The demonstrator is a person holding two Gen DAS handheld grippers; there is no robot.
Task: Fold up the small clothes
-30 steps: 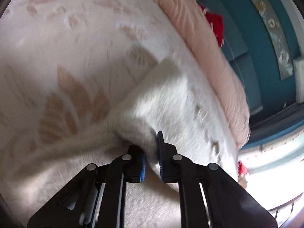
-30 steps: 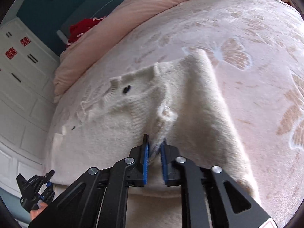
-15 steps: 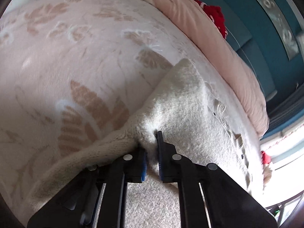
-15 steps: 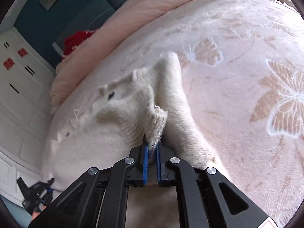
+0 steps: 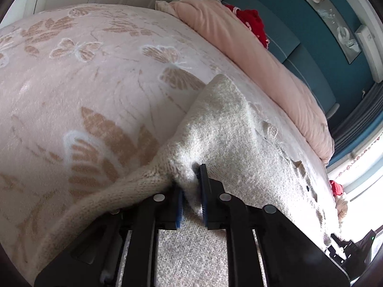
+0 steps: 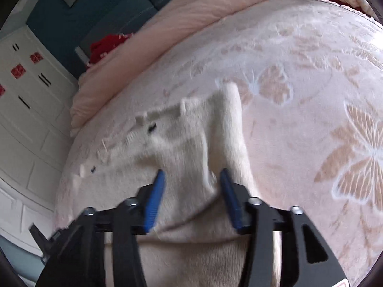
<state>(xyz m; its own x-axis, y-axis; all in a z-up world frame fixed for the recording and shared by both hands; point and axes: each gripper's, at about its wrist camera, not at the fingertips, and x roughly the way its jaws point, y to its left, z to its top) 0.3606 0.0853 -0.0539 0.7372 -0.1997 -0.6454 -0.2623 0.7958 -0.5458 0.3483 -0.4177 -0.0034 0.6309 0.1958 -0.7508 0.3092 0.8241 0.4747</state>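
A cream knitted sweater (image 5: pixel 227 124) lies spread on the pink butterfly bedspread (image 5: pixel 95 71). My left gripper (image 5: pixel 191 181) pinches a raised fold at the sweater's edge; its jaws are easing open a little, but the blue pads still press the knit. In the right wrist view the sweater (image 6: pixel 182 143) shows its sleeve (image 6: pixel 229 124) folded over the body. My right gripper (image 6: pixel 192 172) hovers low over that fold. Its jaws are opening wide, and the knit lies loose between the blue fingers (image 6: pixel 155 201), untouched by the pads.
A rolled pink duvet (image 6: pixel 191 12) and a red cloth (image 6: pixel 107 45) lie along the bed's far side against a teal wall. White cabinets (image 6: pixel 24 95) stand to the left of the bed. Bare bedspread (image 6: pixel 311 95) stretches to the right of the sweater.
My right gripper let go of the sleeve cuff it pinched and its jaws spread apart; the cuff dropped onto the sweater. The left gripper rolled somewhat and kept its pinch.
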